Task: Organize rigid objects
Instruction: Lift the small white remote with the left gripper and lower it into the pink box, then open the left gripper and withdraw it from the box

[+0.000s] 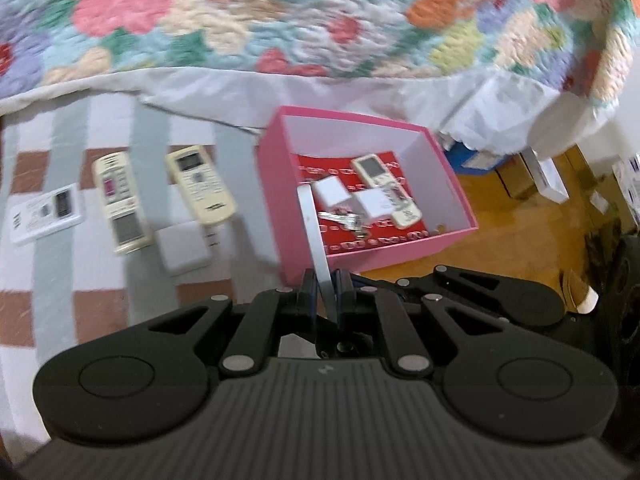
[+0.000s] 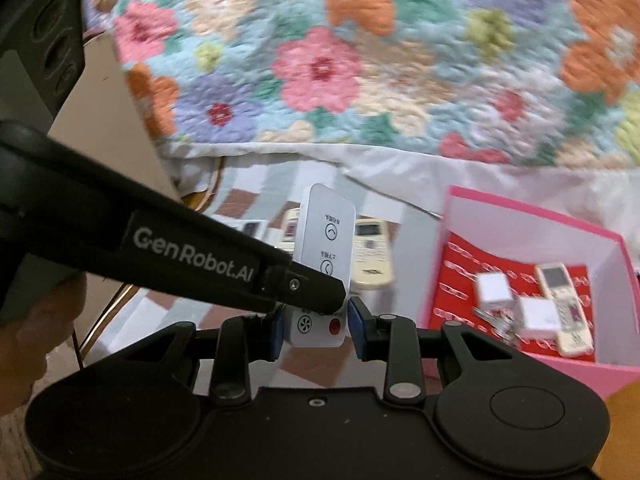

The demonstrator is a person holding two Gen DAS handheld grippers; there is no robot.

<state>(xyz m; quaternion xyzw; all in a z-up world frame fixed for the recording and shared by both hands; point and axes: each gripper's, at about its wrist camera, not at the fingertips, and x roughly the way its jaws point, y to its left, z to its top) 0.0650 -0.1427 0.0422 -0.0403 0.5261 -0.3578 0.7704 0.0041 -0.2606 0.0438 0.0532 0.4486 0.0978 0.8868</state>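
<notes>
My left gripper (image 1: 326,294) is shut on a slim white remote (image 1: 314,236), seen edge-on, held just in front of the pink box (image 1: 276,184). In the right wrist view the same white remote (image 2: 328,236) stands flat-faced between my right gripper's (image 2: 316,330) blue pads (image 2: 275,334), which sit open on either side of its lower end; the left gripper's finger (image 2: 312,286) crosses in front. The pink box (image 2: 520,232) holds a cream remote (image 1: 386,188), two white adapters (image 1: 332,196) and keys (image 1: 344,220).
Two cream remotes (image 1: 200,184) (image 1: 120,200), a white card-like remote (image 1: 46,212) and a white adapter (image 1: 184,250) lie on the striped rug left of the box. A floral quilt (image 1: 280,20) hangs behind. Cardboard boxes (image 1: 520,180) stand on the wooden floor at right.
</notes>
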